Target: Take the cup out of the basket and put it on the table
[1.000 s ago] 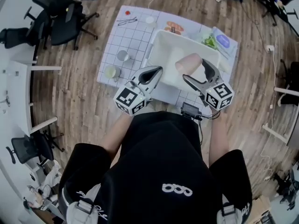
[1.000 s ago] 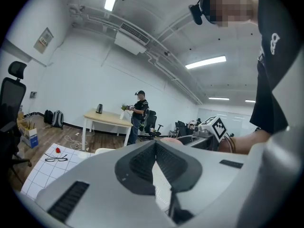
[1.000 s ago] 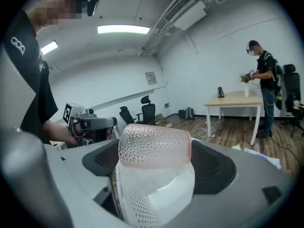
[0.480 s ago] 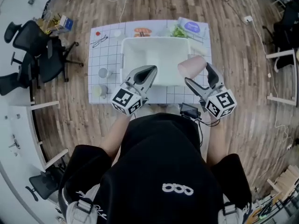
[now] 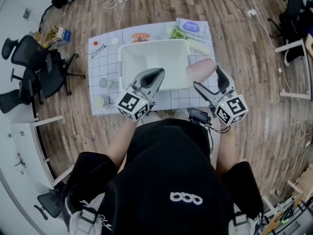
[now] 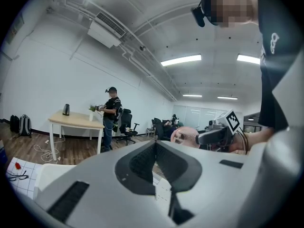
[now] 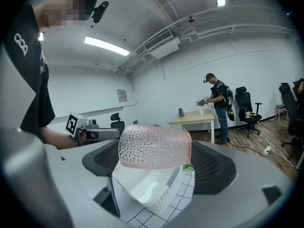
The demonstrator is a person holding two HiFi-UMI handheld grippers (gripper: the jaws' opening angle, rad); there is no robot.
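Note:
A pink dimpled cup point(image 5: 200, 70) lies sideways in my right gripper point(image 5: 206, 77), which is shut on it. It hangs in the air just right of the white basket point(image 5: 121, 65), over the right strip of the grid-patterned table point(image 5: 105, 62). In the right gripper view the cup point(image 7: 154, 146) spans both pads, with the empty basket point(image 7: 156, 194) below it. My left gripper point(image 5: 159, 73) is shut with nothing in it, held above the basket's near edge. Its closed tips point(image 6: 155, 144) point level across the room, with the cup point(image 6: 184, 137) off to the right.
Two small cups point(image 5: 103, 83) stand on the mat left of the basket. Food items and a packet point(image 5: 190, 27) lie at the table's far end. Office chairs point(image 5: 34, 67) stand at the left. A person point(image 6: 112, 113) stands by a wooden table farther off.
The head view has swung, so table and basket now sit more to the left and square-on. The right gripper has carried the cup from over the basket's inside to just past its right rim.

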